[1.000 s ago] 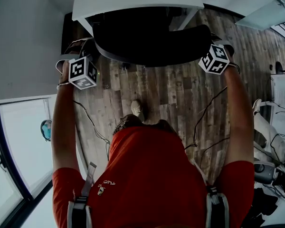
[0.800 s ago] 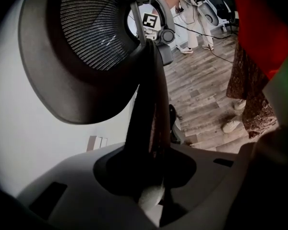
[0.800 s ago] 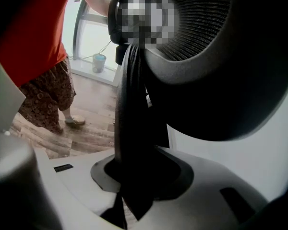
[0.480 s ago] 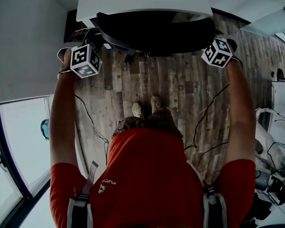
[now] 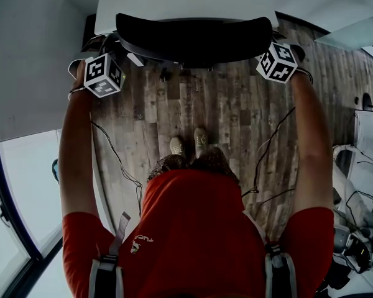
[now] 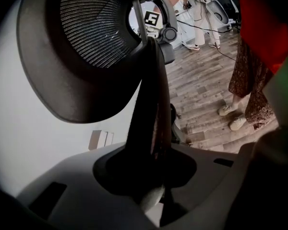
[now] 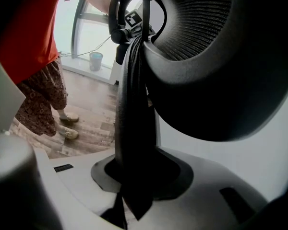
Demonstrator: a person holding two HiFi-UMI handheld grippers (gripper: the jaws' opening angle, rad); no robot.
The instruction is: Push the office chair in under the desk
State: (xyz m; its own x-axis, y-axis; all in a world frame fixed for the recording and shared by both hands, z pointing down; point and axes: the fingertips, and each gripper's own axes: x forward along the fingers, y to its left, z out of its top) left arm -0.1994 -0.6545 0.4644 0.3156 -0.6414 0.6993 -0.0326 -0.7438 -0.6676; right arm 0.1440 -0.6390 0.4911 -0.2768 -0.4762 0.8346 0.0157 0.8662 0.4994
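Left gripper view: chair [image 6: 151, 104] in gripper [image 6: 151, 195]

Both arms are extended straight toward the top of the frame. The left arm [image 5: 74, 148] runs up the left side and the right arm [image 5: 312, 148] up the right side. The left gripper [image 5: 112, 49], upper left, and the right gripper [image 5: 268, 42], upper right, point forward and downward. Each has its jaws clamped on a side edge of the office chair [image 5: 193, 39] back.

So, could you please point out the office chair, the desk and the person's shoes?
office chair [image 5: 193, 39], head view, top of the black backrest.
desk [image 5: 193, 2], head view, bare white top.
shoes [image 5: 177, 146], head view, the shoe at picture left.
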